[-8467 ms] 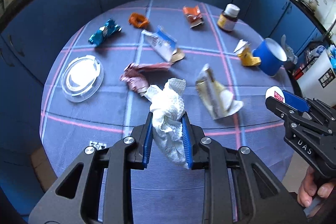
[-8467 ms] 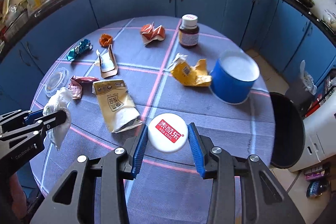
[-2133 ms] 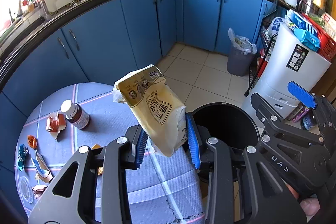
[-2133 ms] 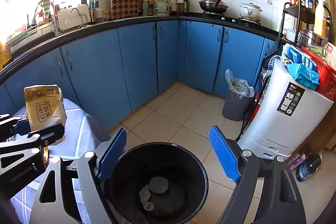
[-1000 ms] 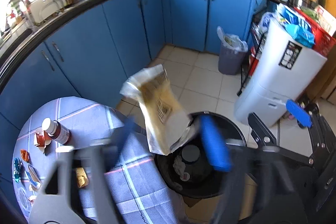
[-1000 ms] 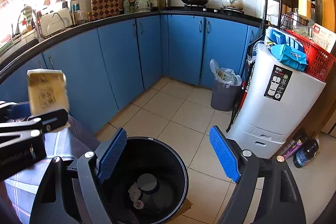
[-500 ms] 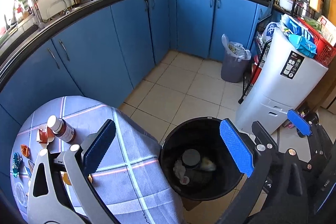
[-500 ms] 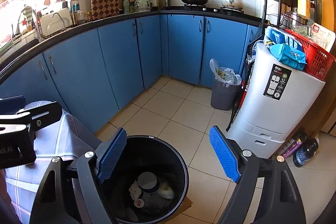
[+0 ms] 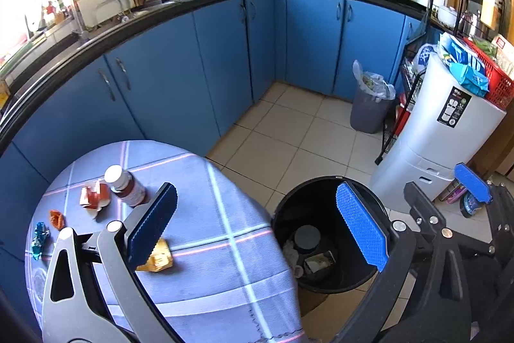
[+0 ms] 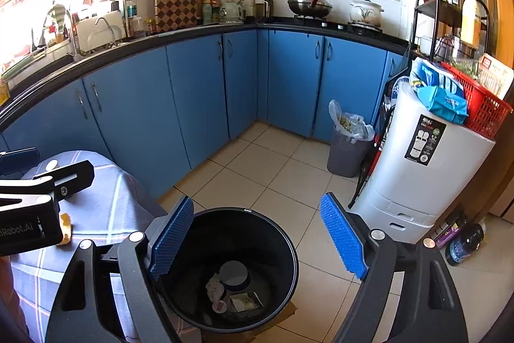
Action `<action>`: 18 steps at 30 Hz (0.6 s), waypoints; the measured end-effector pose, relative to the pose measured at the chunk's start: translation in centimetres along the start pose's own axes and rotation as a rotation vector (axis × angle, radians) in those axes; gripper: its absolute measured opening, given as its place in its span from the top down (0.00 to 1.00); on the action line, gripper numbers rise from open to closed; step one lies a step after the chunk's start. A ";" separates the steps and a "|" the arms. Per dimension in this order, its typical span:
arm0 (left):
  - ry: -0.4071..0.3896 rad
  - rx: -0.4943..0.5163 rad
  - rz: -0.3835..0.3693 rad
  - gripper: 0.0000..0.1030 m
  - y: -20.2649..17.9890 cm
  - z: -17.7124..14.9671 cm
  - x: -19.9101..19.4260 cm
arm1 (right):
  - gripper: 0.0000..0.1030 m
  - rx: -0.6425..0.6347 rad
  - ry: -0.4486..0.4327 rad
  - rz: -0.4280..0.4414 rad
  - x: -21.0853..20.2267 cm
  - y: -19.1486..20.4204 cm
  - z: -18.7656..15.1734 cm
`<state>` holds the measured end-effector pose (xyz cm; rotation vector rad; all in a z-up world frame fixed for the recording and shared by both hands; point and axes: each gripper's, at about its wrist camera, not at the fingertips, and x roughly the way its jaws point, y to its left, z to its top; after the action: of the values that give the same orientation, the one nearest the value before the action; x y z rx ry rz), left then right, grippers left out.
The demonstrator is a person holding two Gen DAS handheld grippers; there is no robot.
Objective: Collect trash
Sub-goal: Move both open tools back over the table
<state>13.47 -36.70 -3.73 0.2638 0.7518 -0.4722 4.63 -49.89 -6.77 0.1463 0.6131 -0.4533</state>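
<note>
The black trash bin stands on the floor beside the round table; it also shows in the right wrist view. Inside lie a white tissue, a round cup and a flat packet. My left gripper is open and empty above the table edge and bin. My right gripper is open and empty over the bin. On the table lie a yellow wrapper, a brown bottle, an orange-red wrapper, a small orange wrapper and a blue foil wrapper.
Blue cabinets run along the back. A grey bin with a bag stands in the corner. A white appliance with a red basket is at the right. Bottles lie on the tiled floor.
The left gripper opened and the yellow packet dropped into the bin. The left gripper has since turned a little back toward the table. The right gripper stayed open over the bin.
</note>
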 end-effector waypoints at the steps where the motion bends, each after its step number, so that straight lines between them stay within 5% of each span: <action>1: -0.003 -0.003 0.003 0.05 0.4 -0.1 -0.3 | 0.23 -0.004 -0.004 0.000 -0.3 0.2 0.1; 18: -0.044 -0.132 0.088 0.05 9.9 -3.5 -5.8 | 0.23 -0.115 -0.048 0.077 -5.5 8.3 1.0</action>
<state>12.68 -24.95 -1.49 0.1621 0.7221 -0.3427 4.88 -40.69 -2.75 0.0489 0.5831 -0.3451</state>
